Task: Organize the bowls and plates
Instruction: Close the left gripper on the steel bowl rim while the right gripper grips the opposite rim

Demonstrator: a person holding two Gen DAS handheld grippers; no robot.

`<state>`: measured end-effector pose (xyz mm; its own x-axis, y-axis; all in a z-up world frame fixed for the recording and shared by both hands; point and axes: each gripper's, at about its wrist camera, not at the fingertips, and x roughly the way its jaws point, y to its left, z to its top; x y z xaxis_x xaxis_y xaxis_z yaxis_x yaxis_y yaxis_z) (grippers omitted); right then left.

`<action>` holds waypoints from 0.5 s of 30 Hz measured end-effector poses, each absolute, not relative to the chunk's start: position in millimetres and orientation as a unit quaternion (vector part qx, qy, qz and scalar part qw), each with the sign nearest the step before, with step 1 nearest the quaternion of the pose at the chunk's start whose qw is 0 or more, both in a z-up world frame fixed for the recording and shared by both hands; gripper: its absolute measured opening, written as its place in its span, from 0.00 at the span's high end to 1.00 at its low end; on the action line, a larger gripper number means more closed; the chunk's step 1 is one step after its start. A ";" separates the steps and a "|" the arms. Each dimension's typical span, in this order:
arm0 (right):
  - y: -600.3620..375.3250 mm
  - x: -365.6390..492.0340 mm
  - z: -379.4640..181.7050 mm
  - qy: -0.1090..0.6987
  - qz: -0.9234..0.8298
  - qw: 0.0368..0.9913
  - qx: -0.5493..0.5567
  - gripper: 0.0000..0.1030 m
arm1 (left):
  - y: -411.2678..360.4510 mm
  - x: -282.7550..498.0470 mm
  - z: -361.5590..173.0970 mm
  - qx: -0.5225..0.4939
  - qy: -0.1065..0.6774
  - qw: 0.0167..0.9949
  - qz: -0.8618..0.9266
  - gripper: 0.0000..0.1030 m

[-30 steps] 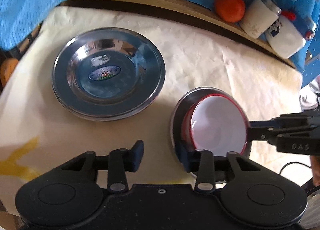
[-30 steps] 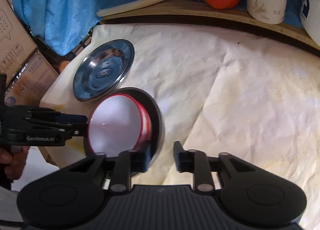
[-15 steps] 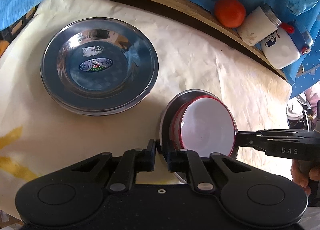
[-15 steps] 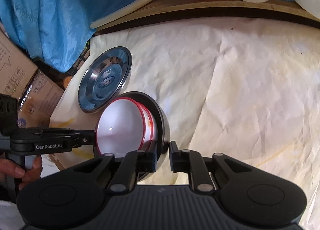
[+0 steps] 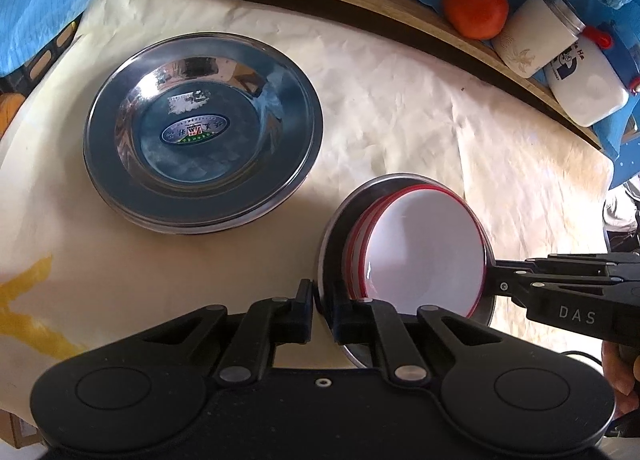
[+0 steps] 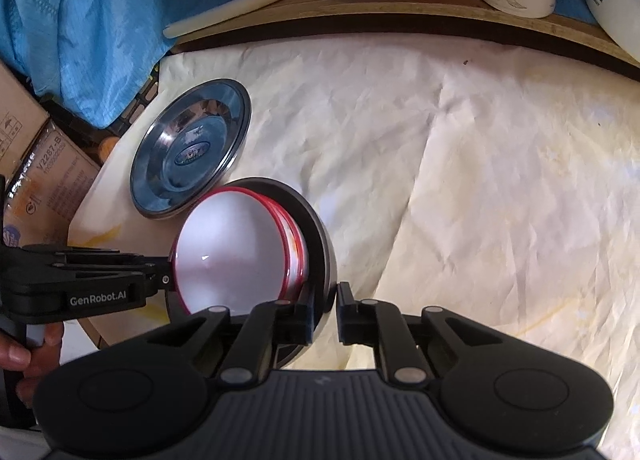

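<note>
Both the left hand-held gripper (image 5: 322, 310) and right hand-held gripper (image 6: 324, 310) pinch opposite rim edges of the steel bowl (image 5: 336, 236) holding red-rimmed white bowls (image 5: 428, 252), near the stacked steel plates (image 5: 202, 132) on the desk (image 5: 400, 120).

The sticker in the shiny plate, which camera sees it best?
The left wrist view: the oval sticker faces the camera, large, inside the steel plate. The right wrist view shows the same sticker smaller, slanted and too blurry to make out.
</note>
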<state>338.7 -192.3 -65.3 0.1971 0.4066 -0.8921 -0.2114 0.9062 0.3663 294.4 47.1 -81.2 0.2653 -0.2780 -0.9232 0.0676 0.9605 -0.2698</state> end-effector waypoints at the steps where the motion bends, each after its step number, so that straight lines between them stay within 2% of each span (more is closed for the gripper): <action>1: -192.8 338.1 -65.2 0.601 0.199 0.770 0.084 0.89 | 47.3 294.6 -81.4 -0.091 0.597 0.789 -0.108 0.92; 6: -197.6 339.6 -64.4 0.609 0.184 0.766 0.097 0.91 | 46.4 295.6 -80.2 -0.110 0.611 0.777 -0.108 0.92; 15: -194.5 346.0 -46.3 0.599 0.184 0.772 0.103 0.91 | 50.7 299.2 -60.9 -0.122 0.590 0.791 -0.104 0.92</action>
<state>346.0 -194.5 -46.3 0.2142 0.4077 -0.8876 -0.1599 0.9111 0.3798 299.2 50.7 -60.9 0.2825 -0.3090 -0.9081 0.0209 0.9485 -0.3162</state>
